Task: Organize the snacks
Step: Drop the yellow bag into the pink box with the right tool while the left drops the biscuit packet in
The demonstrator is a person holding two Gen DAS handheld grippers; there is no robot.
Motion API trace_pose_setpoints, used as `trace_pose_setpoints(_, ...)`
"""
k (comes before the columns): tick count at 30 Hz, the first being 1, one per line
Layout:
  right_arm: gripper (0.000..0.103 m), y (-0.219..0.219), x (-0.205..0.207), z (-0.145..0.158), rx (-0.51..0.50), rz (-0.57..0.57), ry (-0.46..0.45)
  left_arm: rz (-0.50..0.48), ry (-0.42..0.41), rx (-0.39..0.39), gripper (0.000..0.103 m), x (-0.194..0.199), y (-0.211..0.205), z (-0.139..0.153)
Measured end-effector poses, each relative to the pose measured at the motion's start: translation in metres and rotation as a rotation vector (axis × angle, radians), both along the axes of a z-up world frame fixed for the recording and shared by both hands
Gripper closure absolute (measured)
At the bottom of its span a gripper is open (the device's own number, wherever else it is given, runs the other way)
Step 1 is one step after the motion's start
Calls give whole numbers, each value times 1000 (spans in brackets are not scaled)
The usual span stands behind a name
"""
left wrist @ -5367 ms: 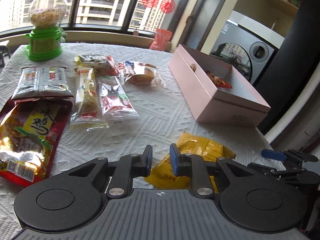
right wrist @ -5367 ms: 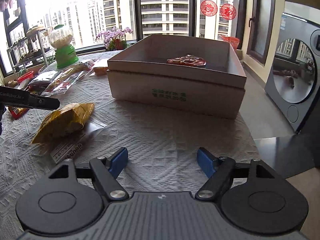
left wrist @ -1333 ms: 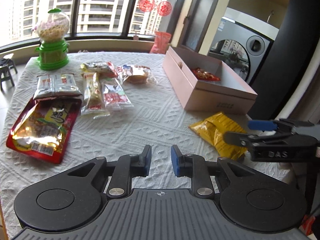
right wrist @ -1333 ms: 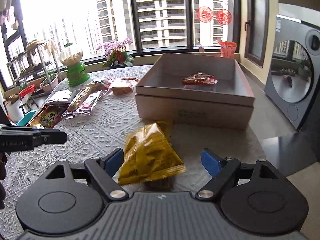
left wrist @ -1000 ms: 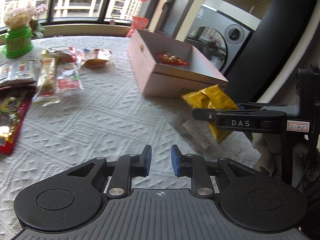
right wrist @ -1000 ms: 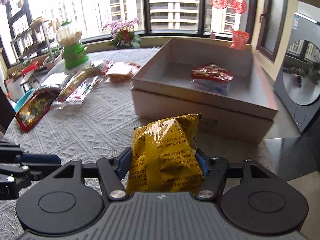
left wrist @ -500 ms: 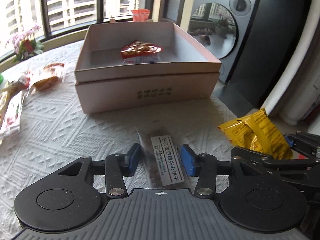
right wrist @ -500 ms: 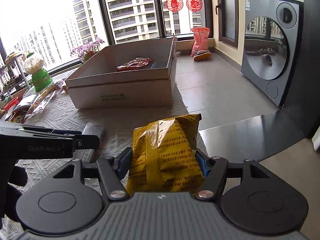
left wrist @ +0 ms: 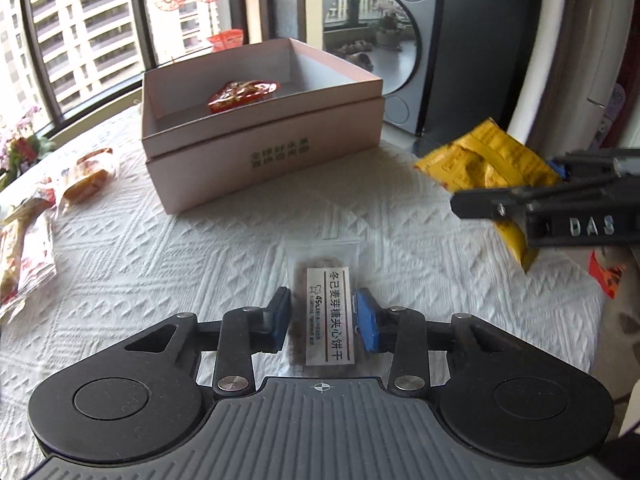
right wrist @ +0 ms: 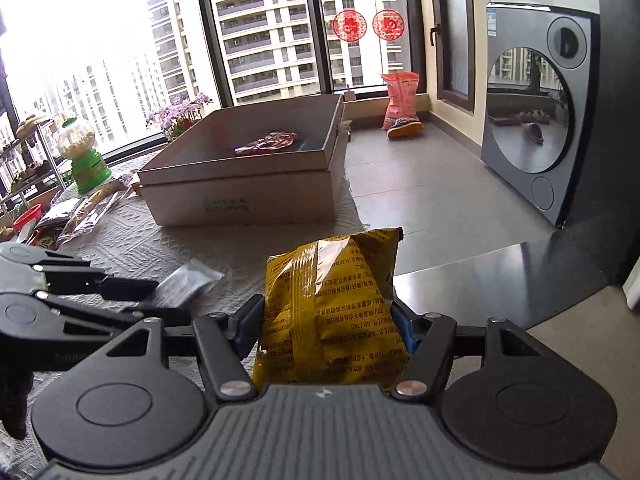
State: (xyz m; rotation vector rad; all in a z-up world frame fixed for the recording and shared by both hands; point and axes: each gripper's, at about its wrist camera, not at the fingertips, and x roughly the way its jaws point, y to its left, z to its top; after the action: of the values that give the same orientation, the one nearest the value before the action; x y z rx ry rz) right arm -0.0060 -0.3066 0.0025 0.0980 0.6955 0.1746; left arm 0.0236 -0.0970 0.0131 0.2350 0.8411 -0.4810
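Observation:
A clear biscuit packet (left wrist: 324, 280) with a white label lies flat on the white tablecloth. My left gripper (left wrist: 322, 316) straddles its near end. The jaws are closing, with the blue pads (left wrist: 366, 322) at the packet's edges and no squeeze visible. My right gripper (right wrist: 328, 320) is shut on a yellow snack bag (right wrist: 332, 300), held upright in the air beyond the table's right edge. The left wrist view shows this yellow bag (left wrist: 480, 160) at the right. Behind the packet stands the open pink box (left wrist: 260, 160) with one red packet (left wrist: 240, 94) inside.
Several wrapped snacks (left wrist: 88, 176) lie at the table's left side. A green candy dispenser (right wrist: 86, 160) stands behind them. The table edge runs just right of the biscuit packet. A washing machine (right wrist: 536, 112) stands on the floor to the right, beyond the table.
My left gripper swung right from the spread snacks to the biscuit packet, opened, and narrowed around it. My right gripper closed on the yellow bag and lifted it off the table.

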Motion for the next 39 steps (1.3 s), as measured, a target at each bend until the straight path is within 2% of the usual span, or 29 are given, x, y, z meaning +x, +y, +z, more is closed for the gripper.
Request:
trace_pose_setpoints(3, 38, 4, 3, 13, 12, 22, -3, 5, -9, -14, 64, -14, 17, 6)
trace_pose_setpoints(5, 38, 4, 9, 27, 46, 32, -9, 25, -47, -77, 64, -14, 31, 22)
trace_pose_setpoints(8, 38, 5, 25, 59, 77, 46, -59, 37, -148, -250, 64, 5, 55, 72)
trace_pose_setpoints(11, 38, 6, 52, 108, 68, 81, -142, 50, -300, -319, 64, 40, 62, 126)
trace_pose_setpoints(12, 38, 7, 63, 122, 68, 89, -161, 54, -318, -342, 64, 53, 62, 133)
trace_pose_setpoints(14, 38, 11, 90, 144, 62, 95, -179, 68, -283, -380, 64, 91, 59, 132)
trace_pose_setpoints(16, 38, 18, 116, 149, 48, 71, -177, 110, -204, -404, 63, 130, 53, 110)
trace_pose_setpoints(19, 38, 31, 159, 126, 69, 39, -113, 175, -111, -381, 57, 165, 51, 75)
trace_pose_setpoints(21, 37, 33, 180, 102, 145, 47, -59, 210, -134, -376, 58, 169, 61, 68)
trace_pose_setpoints(23, 37, 34, 200, 78, 207, 46, 31, 229, -168, -391, 58, 167, 83, 68)
trace_pose_setpoints(25, 37, 34, 209, 63, 235, 42, 69, 271, -169, -385, 58, 171, 105, 68)
trace_pose_setpoints(28, 37, 41, 212, 52, 154, 24, 84, 404, -116, -386, 58, 184, 142, 62)
trace_pose_setpoints(31, 38, 56, 210, 47, -44, -5, 50, 497, -30, -387, 58, 211, 163, 50)
trace_pose_setpoints(33, 38, 63, 213, 41, -99, -5, 46, 496, -3, -362, 58, 225, 162, 42)
trace_pose_setpoints(35, 40, 68, 213, 41, -110, -42, 33, 454, -23, -283, 58, 230, 152, 34)
trace_pose_setpoints(39, 38, 71, 197, 57, -107, -36, -80, 394, -84, -111, 59, 239, 134, 18)
